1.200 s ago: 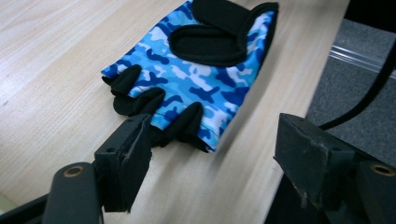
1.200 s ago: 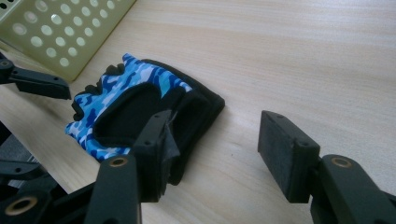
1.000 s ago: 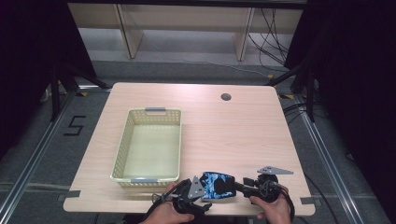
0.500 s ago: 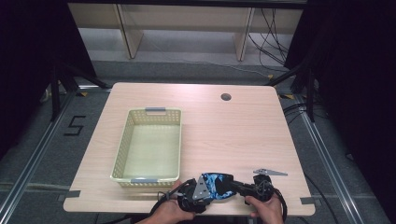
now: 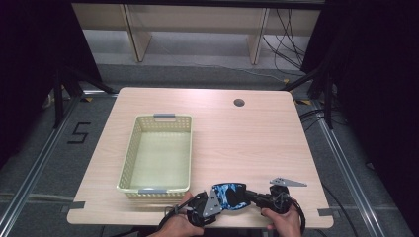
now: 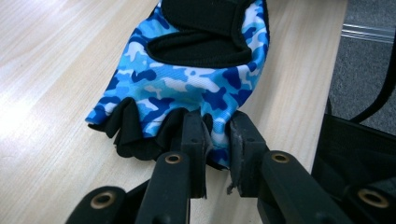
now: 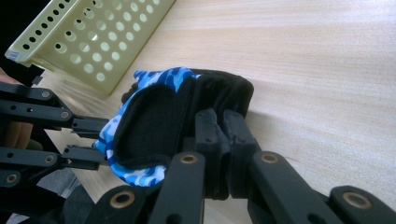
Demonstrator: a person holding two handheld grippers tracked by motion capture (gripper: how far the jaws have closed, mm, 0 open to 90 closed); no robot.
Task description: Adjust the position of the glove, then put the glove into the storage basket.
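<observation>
Near the front edge of the worktop [image 5: 257, 143], just right of the basket's front corner: one fingerless glove [image 5: 229, 195], blue camouflage fabric with black padding and black trim, gripped at both ends. Left gripper [image 5: 210, 206]: jaws have just been closing and are now clenched on the finger-end edge of the glove, the blue cloth and black finger trim pinched between the pads, as the left gripper view shows [image 6: 217, 140]. Right gripper [image 5: 253, 195]: jaws have likewise just been closing and now clamp the black wrist end of the glove, seen from behind in the right gripper view [image 7: 223, 135]. Glove condition: bunched a little between the two grips; whether its underside touches the wood or is just clear of it cannot be told. Basket [image 5: 129, 163]: pale yellow, perforated walls, grey label tabs at both short ends, standing on the left half of the worktop, nothing inside it. Progress, by judgement: the two-handed grasp looks complete; the lift and the carry over the basket rim appear to be what is left, if the basket is indeed the destination. Hands: one on each gripper at the bottom edge of the high view.
</observation>
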